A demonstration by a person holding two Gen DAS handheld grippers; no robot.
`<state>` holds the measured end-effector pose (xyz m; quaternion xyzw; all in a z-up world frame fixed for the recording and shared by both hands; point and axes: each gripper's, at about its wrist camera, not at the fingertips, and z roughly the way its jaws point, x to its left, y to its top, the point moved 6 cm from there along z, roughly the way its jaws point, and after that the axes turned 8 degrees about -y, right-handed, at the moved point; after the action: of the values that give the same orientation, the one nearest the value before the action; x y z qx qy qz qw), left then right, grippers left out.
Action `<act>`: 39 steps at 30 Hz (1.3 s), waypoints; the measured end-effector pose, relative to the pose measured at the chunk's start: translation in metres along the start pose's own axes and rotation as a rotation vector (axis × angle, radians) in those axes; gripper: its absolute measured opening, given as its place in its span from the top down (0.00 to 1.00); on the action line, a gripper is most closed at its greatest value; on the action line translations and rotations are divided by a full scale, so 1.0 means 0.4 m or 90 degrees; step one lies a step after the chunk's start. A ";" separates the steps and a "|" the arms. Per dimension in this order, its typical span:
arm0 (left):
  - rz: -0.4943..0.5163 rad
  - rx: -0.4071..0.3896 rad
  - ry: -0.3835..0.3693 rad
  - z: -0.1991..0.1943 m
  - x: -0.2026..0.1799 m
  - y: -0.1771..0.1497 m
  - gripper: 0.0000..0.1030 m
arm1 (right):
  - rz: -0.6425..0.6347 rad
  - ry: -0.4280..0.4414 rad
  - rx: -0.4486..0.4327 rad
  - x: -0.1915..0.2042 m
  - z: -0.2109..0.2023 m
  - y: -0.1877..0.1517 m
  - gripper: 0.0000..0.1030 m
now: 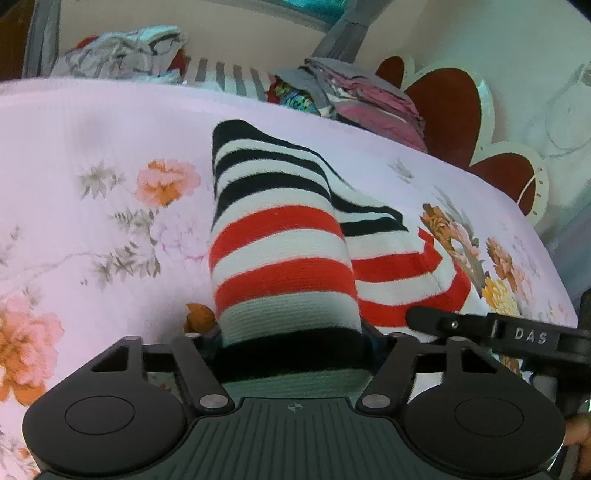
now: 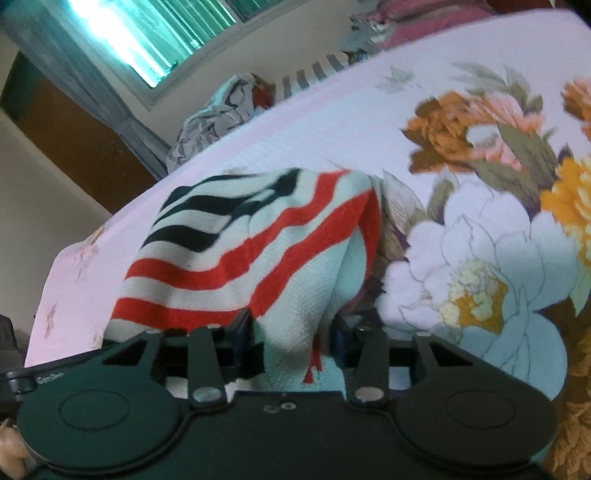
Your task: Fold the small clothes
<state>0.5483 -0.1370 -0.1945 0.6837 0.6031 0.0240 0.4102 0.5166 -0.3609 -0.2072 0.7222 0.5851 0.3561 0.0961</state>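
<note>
A small knit garment with red, white and black stripes (image 1: 280, 236) lies on the pink floral bedsheet (image 1: 92, 155). My left gripper (image 1: 291, 343) is shut on its near edge, with the cloth bunched between the jaws and stretching away over the bed. My right gripper (image 2: 291, 332) is shut on another part of the same striped garment (image 2: 236, 243), which drapes up and away from it. The right gripper's arm shows in the left wrist view (image 1: 491, 328), close at the right.
A heap of unfolded clothes (image 1: 122, 55) lies at the far edge of the bed, and a stack of folded clothes (image 1: 354, 96) beside it. A red and white headboard (image 1: 450, 110) stands at the right. A window (image 2: 147, 33) and wooden door (image 2: 70, 129) are beyond.
</note>
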 end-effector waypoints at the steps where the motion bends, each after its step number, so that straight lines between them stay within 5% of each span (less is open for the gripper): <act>1: 0.006 -0.002 0.000 -0.006 -0.002 0.001 0.41 | -0.003 0.003 -0.005 0.007 -0.007 0.003 0.64; 15: 0.028 -0.050 -0.027 -0.219 0.059 0.054 0.45 | -0.032 0.044 -0.048 0.240 -0.089 0.001 0.67; 24: 0.032 -0.072 -0.062 -0.451 0.348 0.071 0.45 | -0.026 0.037 -0.084 0.575 -0.055 -0.103 0.67; 30: 0.007 -0.075 -0.044 -0.574 0.587 0.081 0.45 | -0.021 0.052 -0.075 0.801 0.049 -0.166 0.67; 39: -0.033 -0.084 -0.012 -0.638 0.860 0.092 0.45 | -0.053 0.072 -0.043 1.020 0.215 -0.215 0.67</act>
<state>0.5364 0.2916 -0.1626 0.6394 0.6140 0.0463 0.4604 0.5290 0.0612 -0.1536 0.6725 0.6068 0.4113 0.1017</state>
